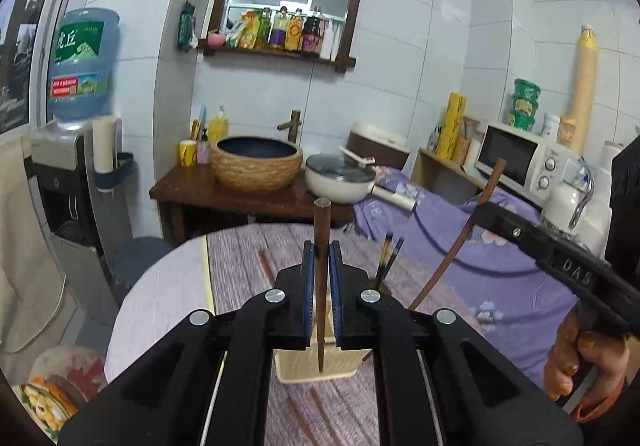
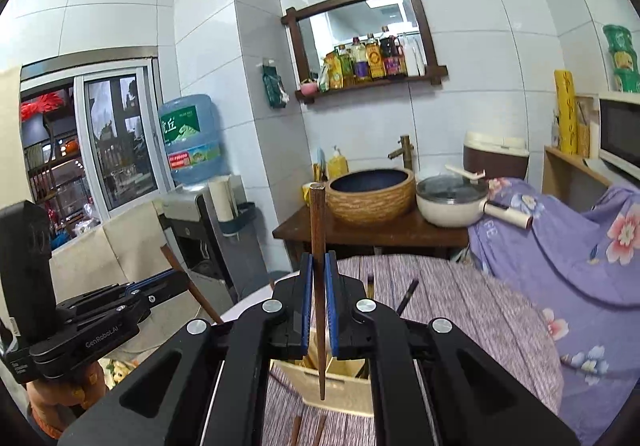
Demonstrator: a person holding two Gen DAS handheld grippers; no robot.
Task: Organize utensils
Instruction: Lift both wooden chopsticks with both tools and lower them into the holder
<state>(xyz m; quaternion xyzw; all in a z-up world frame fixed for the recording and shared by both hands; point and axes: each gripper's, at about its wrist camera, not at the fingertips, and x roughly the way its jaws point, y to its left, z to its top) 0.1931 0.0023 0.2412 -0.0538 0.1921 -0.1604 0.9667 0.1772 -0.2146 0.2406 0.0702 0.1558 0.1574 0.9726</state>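
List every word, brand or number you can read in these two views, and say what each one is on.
"GenRobot.AI": side of the left gripper.
"DAS": arm of the right gripper.
"虎丘": green label of the water jug.
Red sticker on the jug, labels on the sauce bottles, and the microwave dials: too small or blurred.

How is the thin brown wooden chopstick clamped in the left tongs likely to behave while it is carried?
The thin brown wooden chopstick probably stays stiff: it looks straight from end to end. Its slender shaft suggests it is light. Held near mid-length by the left tongs, it might pivot or slip if bumped against the cream plastic utensil holder.
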